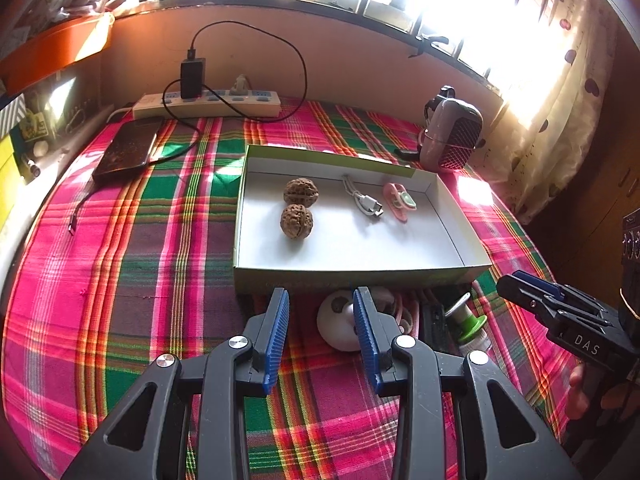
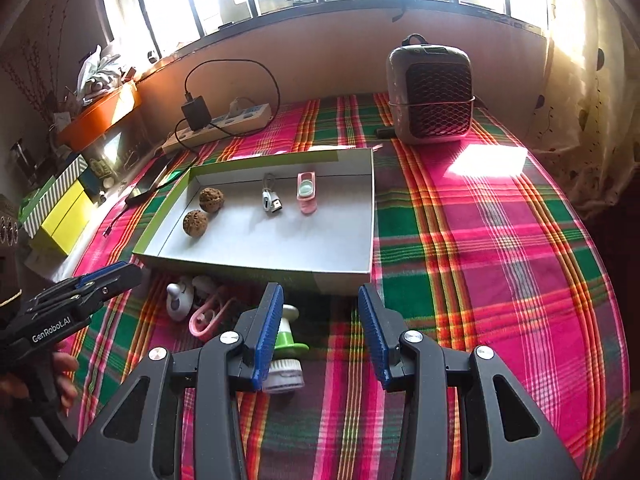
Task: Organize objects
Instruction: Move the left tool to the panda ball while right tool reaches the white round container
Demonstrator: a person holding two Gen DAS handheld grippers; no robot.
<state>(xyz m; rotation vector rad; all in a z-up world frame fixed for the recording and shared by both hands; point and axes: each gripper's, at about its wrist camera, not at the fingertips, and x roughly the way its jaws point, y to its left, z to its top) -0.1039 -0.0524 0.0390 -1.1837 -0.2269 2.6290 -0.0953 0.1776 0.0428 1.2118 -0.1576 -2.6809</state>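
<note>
A shallow white box (image 1: 460, 254) (image 2: 362, 208) lies on the plaid cloth. It holds two walnuts (image 1: 297, 220) (image 2: 196, 222), a short white USB cable (image 1: 366, 202) (image 2: 271, 200) and a pink clip (image 1: 398, 200) (image 2: 307, 192). In front of the box lie a white egg-shaped toy (image 1: 336, 326) (image 2: 179, 300), a pink safety-pin clip (image 2: 208, 316) and a green-and-white brush (image 1: 466, 320) (image 2: 286, 344). My left gripper (image 1: 321, 300) is open and empty, just left of the white toy. My right gripper (image 2: 320, 296) is open and empty, with the brush beside its left finger.
A small grey heater (image 1: 452, 136) (image 2: 432, 92) stands at the back right. A power strip (image 1: 208, 106) (image 2: 218, 126) with a charger and a phone (image 1: 128, 148) lie at the back left. Coloured boxes (image 2: 64, 208) stand at the far left edge.
</note>
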